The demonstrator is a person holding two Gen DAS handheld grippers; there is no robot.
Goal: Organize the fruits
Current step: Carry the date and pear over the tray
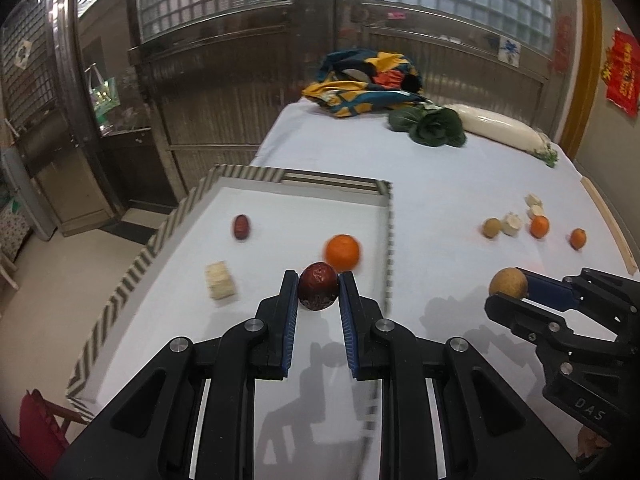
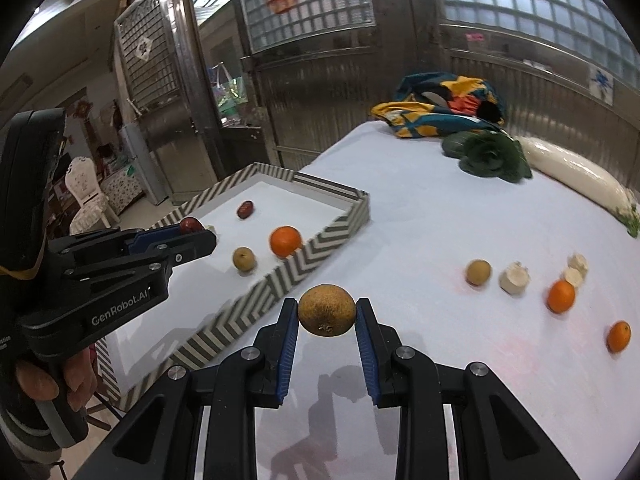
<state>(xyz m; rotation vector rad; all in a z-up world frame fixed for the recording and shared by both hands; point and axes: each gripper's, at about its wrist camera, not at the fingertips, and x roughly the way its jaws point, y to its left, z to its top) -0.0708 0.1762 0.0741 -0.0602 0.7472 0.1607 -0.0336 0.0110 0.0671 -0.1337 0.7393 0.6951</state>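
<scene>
My left gripper (image 1: 318, 292) is shut on a dark red jujube (image 1: 318, 286) and holds it above the striped tray (image 1: 176, 216). The right wrist view shows the same gripper (image 2: 200, 232) over the tray's near left part. My right gripper (image 2: 326, 316) is shut on a tan longan (image 2: 326, 315), held above the white table just right of the tray (image 2: 320, 248). In the tray lie an orange (image 2: 285, 241), a longan (image 2: 244, 259), a second jujube (image 2: 245, 209) and a pale cut chunk (image 1: 221, 281).
On the table to the right lie a longan (image 2: 478, 272), two oranges (image 2: 561, 296) (image 2: 618, 336) and pale cut pieces (image 2: 514, 278). At the back are a colourful cloth (image 2: 440, 108), leafy greens (image 2: 492, 156) and a white radish (image 2: 572, 176).
</scene>
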